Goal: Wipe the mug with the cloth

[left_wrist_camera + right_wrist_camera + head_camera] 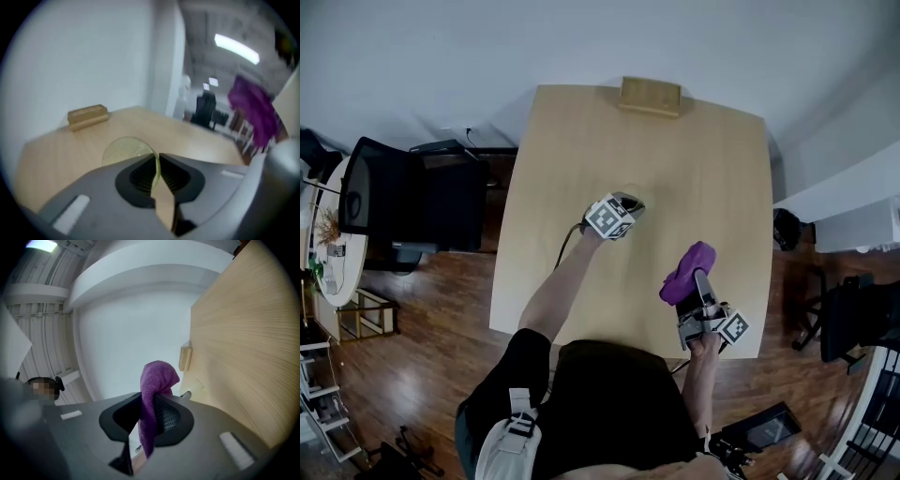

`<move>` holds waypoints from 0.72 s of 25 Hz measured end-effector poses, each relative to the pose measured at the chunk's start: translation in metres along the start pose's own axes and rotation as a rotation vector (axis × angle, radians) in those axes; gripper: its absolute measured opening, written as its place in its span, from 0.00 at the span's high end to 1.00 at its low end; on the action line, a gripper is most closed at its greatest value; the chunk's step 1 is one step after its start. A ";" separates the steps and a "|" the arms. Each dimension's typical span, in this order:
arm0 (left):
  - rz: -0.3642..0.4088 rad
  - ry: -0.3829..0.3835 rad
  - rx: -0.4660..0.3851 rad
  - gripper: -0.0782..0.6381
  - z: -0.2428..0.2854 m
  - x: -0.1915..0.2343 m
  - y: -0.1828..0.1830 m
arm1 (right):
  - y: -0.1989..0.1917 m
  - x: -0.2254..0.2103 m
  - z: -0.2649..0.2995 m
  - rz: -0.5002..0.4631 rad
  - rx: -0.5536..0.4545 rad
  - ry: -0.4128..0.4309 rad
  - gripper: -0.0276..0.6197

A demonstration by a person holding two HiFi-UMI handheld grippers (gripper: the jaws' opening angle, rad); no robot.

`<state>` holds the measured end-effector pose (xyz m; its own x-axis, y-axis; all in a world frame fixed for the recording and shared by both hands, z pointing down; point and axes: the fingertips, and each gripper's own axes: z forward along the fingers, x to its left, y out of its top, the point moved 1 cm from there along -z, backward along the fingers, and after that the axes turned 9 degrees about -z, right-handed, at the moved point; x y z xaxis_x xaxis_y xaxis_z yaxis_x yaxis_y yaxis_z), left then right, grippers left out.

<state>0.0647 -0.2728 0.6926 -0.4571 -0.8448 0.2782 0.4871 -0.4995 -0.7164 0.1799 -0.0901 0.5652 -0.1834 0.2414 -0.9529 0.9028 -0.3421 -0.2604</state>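
A clear, yellowish mug point(631, 194) stands near the middle of the light wooden table point(703, 159). My left gripper point(628, 203) is shut on its rim. In the left gripper view the thin wall of the mug point(123, 151) sits pinched between the pads of the left gripper point(157, 165). A purple cloth point(687, 271) is bunched up in my right gripper point(700, 284), to the right of the mug and apart from it. In the right gripper view the cloth point(157, 383) stands up between the closed jaws of the right gripper point(152, 416). The cloth point(253, 110) also shows at the right of the left gripper view.
A small wooden block point(651, 96) lies at the table's far edge, also seen as the block point(87, 116) and the block point(185, 358). A black office chair point(403, 202) stands left of the table, and another dark chair point(853, 323) is at the right.
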 end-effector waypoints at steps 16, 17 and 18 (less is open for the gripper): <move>-0.684 -0.423 -0.895 0.83 -0.223 -0.123 -0.019 | -0.058 0.051 0.057 -0.284 0.238 0.084 0.86; -0.678 -0.427 -0.904 0.83 -0.228 -0.125 -0.020 | -0.061 0.051 0.059 -0.272 0.241 0.090 0.86; -0.671 -0.423 -0.905 0.83 -0.231 -0.125 -0.020 | -0.064 0.052 0.060 -0.266 0.244 0.093 0.86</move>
<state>-0.0599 -0.1124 0.5241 -0.0567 -0.5489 0.8339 -0.5309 -0.6908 -0.4908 0.0896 -0.1103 0.5232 -0.3530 0.4292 -0.8314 0.7070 -0.4597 -0.5374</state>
